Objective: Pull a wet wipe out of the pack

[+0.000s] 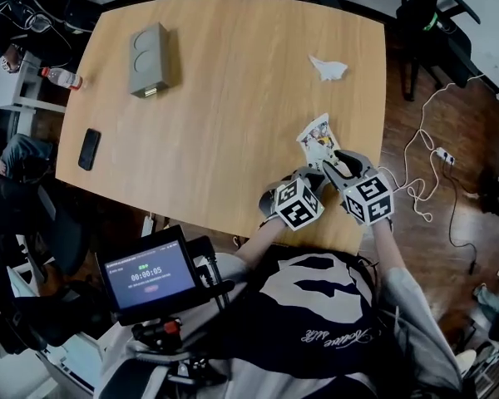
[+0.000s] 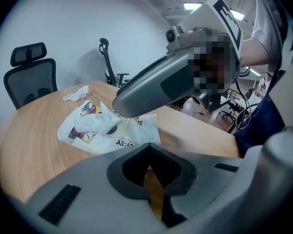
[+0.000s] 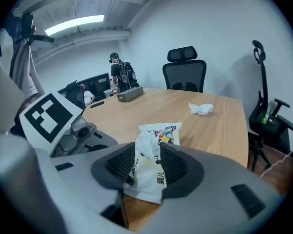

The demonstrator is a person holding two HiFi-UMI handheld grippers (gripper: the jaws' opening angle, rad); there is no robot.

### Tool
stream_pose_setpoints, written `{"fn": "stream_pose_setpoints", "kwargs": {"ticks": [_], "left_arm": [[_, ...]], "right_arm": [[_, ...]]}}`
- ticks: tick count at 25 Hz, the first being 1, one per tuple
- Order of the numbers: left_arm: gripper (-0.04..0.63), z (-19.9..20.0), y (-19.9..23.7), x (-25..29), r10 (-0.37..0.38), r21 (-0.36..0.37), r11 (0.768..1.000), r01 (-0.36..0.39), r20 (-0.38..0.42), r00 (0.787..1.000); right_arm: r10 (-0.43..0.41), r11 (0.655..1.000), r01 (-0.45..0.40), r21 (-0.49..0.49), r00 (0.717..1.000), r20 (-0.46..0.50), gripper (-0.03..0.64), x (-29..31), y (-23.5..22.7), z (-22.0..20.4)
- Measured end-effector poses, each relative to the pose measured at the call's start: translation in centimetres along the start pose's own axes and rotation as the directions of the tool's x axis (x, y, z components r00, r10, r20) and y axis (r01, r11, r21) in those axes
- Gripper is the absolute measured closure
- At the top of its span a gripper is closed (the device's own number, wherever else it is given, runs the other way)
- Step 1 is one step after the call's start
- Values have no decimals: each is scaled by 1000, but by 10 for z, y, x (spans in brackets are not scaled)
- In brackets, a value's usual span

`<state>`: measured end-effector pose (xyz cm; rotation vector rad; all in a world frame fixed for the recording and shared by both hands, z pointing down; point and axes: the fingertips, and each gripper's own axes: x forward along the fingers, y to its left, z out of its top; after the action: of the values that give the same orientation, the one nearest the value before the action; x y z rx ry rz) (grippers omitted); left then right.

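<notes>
The wet wipe pack (image 1: 317,136), white with a cartoon print, lies flat near the table's right front corner. A white wipe tuft (image 3: 145,148) stands up from its opening. My right gripper (image 3: 147,156) is open just above the pack (image 3: 167,130), and the tuft shows in the gap between its pads without being pinched. In the head view the right gripper (image 1: 339,159) sits at the pack's near end. My left gripper (image 1: 311,176) is beside it, just short of the pack (image 2: 94,136). The left gripper (image 2: 147,152) is shut with nothing in it.
A crumpled used wipe (image 1: 328,68) lies further back on the wooden table (image 1: 233,98). A grey box (image 1: 149,59), a black phone (image 1: 89,149) and a bottle (image 1: 61,77) sit far left. Office chairs (image 3: 185,72) and floor cables (image 1: 428,160) surround the table.
</notes>
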<state>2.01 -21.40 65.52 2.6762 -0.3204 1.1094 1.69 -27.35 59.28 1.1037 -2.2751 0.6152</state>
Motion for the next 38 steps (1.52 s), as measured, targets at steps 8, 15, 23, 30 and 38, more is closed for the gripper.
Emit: {"fn": "stream_pose_setpoints", "kwargs": {"ticks": [8,15,23,30,38], "left_arm": [[592,-2,-2,1,-24,7,1000,24,-11,1000],[592,-5,-3,4,-25,6,1000,25,-21,999],[592,-4,-1,2,-32,-4,999,32,-32,999],[592,-4,2,3,-33,-10,999,33,-41,999],[592,-4,-1,2,-27,-9,1000,27,-44,999]], "right_arm": [[-19,974,-8,-226,993,-119,410,40,1,-11],[-66,978,50,-202,995,-72,513,37,-4,-11],[-26,998,25,52,999,18,598,25,-3,8],[-8,990,-6,139,995,95,598,8,-1,22],[-19,979,-39,202,959,281,600,-35,-2,66]]}}
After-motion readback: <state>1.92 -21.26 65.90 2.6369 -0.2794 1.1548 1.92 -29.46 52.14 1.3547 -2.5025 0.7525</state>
